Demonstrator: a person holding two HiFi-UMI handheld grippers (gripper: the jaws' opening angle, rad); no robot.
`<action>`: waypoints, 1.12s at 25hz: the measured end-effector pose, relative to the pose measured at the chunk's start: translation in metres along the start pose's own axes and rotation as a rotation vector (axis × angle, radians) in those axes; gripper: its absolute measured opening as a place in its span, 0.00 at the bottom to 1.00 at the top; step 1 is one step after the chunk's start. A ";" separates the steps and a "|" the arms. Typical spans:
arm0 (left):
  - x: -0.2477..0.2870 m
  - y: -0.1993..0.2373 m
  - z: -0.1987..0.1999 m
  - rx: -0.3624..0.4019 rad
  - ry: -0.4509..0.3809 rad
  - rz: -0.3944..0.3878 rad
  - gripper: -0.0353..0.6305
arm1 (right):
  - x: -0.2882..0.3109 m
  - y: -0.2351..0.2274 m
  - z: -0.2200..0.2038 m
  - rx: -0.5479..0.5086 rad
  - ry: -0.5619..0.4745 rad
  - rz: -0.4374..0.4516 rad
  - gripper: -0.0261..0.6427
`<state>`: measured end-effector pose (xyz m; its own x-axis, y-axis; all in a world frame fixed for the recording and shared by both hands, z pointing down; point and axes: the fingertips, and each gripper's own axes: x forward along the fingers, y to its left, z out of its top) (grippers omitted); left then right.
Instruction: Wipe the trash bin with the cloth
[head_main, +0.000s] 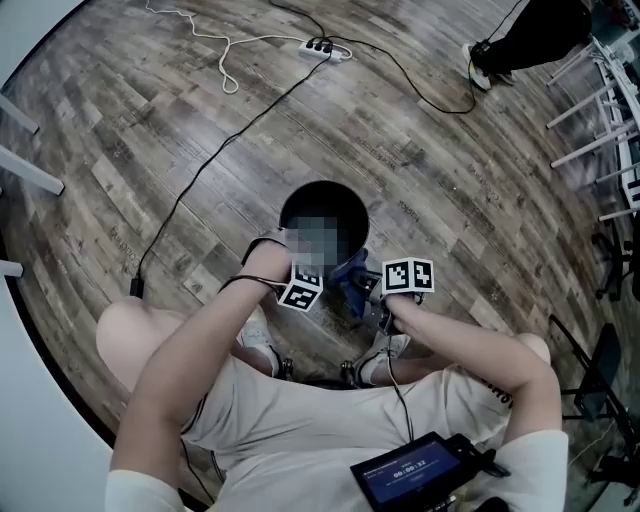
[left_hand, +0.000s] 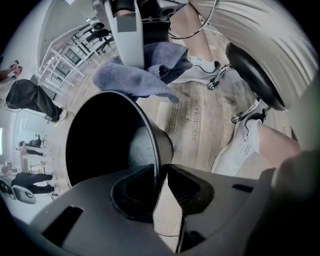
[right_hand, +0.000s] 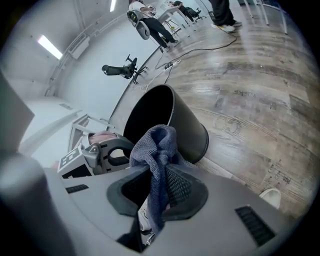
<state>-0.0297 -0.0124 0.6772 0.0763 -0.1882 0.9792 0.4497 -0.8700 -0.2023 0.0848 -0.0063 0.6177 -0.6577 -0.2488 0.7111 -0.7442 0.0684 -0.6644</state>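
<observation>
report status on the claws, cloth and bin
Left claw open astride bin rim. Right claw shut on cloth, beside bin. Cable lies apart from bin.

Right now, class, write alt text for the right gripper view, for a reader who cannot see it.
The right gripper has its jaws shut on a bunched blue-grey cloth, which fills the middle of the view. Behind it a black trash bin, its open mouth dark, sits on a wooden floor.
</observation>
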 end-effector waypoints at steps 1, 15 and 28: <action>0.000 -0.002 0.000 0.005 0.005 -0.006 0.19 | 0.004 0.002 -0.001 -0.002 -0.010 0.004 0.13; -0.009 0.002 0.040 -0.138 -0.109 -0.067 0.11 | 0.084 -0.087 0.016 -0.013 -0.034 -0.060 0.13; -0.006 0.023 0.054 -0.181 -0.151 0.019 0.12 | 0.160 -0.170 -0.006 0.140 -0.028 -0.098 0.13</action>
<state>0.0280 -0.0067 0.6677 0.2214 -0.1470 0.9640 0.2807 -0.9371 -0.2073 0.1052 -0.0523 0.8454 -0.5781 -0.2746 0.7684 -0.7797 -0.0917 -0.6194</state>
